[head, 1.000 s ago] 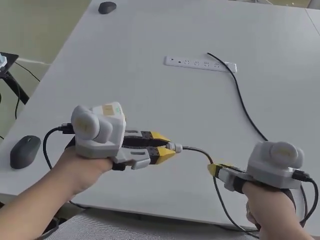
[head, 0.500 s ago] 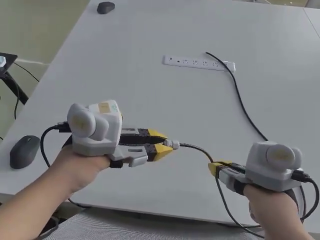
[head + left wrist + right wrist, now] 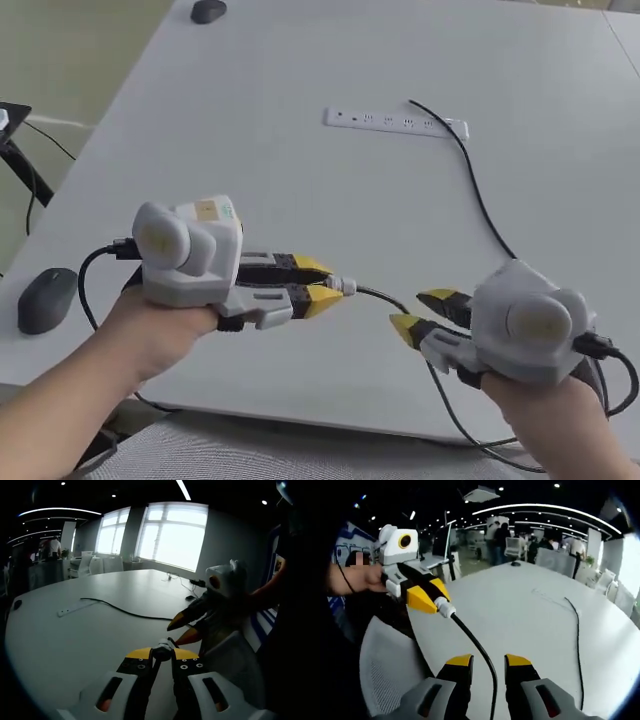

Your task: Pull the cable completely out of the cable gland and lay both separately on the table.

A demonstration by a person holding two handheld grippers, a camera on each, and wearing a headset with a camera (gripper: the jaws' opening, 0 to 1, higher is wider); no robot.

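- Jaws of the left gripper are clamping tight on the cable gland, a small pale fitting that is sticking out just past the yellow tips.
- The left gripper is pointing toward the person's right and is hovering over the near part of the table, so the gland is hanging in the air and not resting on the tabletop.
- The cable, thin and black, is coming out of the gland's free end, so it is not yet pulled out. It is arching toward the right gripper and then dropping below the near table edge.
- The right gripper's jaws are standing wide apart, with their yellow tips aiming back at the left gripper.
- In the right gripper view the cable is running up between the two spread jaws toward the gland. Neither jaw is visibly pressing on the cable.
- The two grippers are facing each other tip to tip, near one another, with a short stretch of cable spanning the gap.
- In the left gripper view the gland is sitting pinched between the closed tips, and the right gripper is showing just beyond it.
- A white power strip is lying farther back on the table. Its black cord is trailing from the strip's right end toward the near right side.
- A dark mouse is lying by the table's left edge, and a second mouse is sitting near the far edge.
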